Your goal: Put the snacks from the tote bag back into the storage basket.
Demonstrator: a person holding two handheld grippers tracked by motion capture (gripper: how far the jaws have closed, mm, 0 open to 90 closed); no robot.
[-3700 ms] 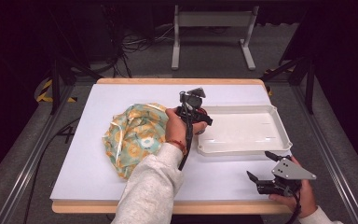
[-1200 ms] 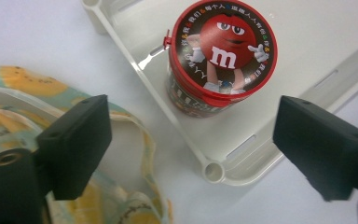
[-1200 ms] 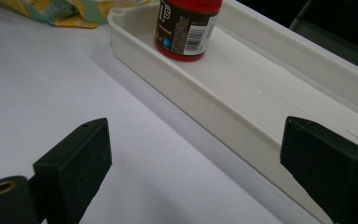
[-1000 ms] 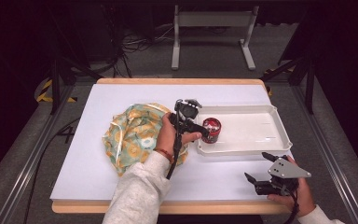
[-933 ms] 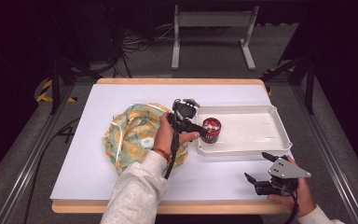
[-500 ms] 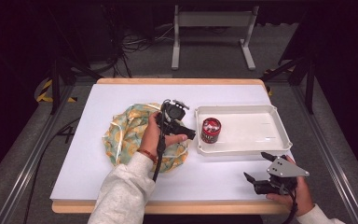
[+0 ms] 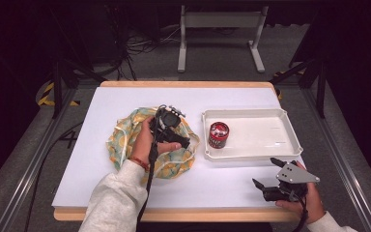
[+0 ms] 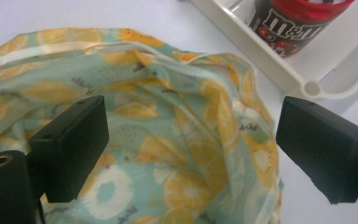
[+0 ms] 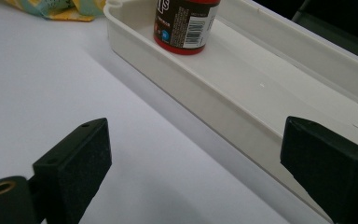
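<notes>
A fabric bag with a lemon print lies left of centre on the white table. My left gripper hovers over its right half, jaws open with nothing between them. In the left gripper view the bag's open mouth lies below the left gripper. A red M&M's canister stands upright at the left end of the white tray. Near the table's front right edge, my right gripper is open and empty. In the right gripper view the right gripper faces the tray and the canister.
The tray's corner and the canister sit just right of the bag. A metal frame stands on the floor beyond the table. Black rails run along both sides, with cables on the floor at the left.
My left gripper has drawn away to the left from the canister standing in the tray, back over the bag. The right gripper has kept still.
</notes>
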